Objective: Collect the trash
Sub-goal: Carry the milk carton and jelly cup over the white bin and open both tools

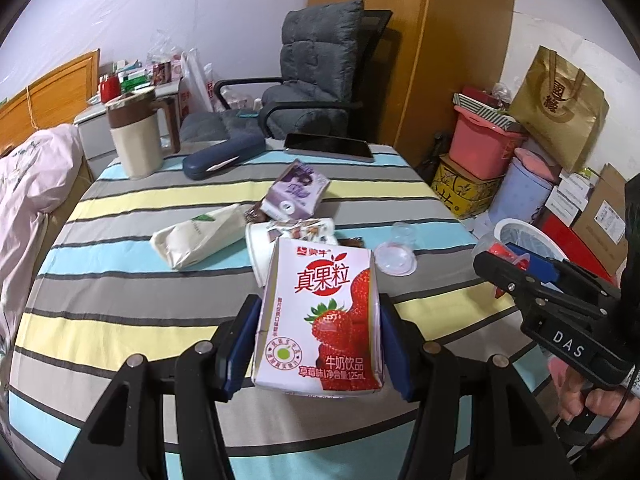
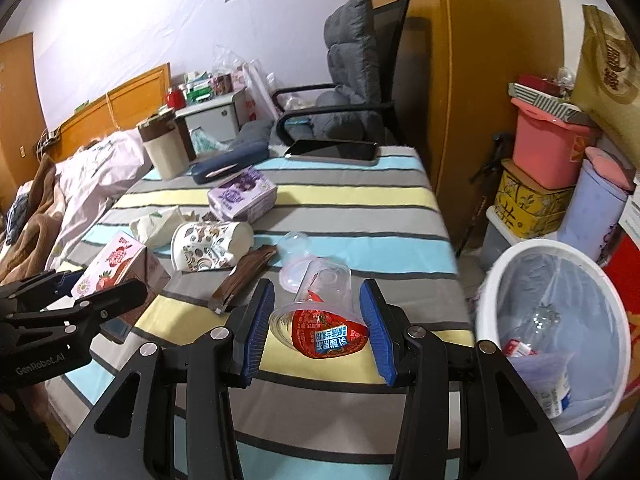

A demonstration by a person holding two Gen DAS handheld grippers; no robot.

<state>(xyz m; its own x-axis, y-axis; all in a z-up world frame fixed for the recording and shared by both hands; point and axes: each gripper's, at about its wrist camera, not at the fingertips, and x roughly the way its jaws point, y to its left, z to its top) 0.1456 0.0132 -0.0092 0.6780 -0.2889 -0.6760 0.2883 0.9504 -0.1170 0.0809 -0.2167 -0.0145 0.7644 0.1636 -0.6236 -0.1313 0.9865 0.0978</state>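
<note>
Left gripper clamps a small pink-and-white strawberry milk-drink carton, printed "真果粒" and "125mL", pads on its side walls, clear of the striped tablecloth. Right gripper, jaws half-closed on a clear plastic cup with red foil lid, sits near the white lined waste bin, presumably next for dropping; the lid's text is too small to read, bodies marked "DAS", "GenRobot.AI".
</note>
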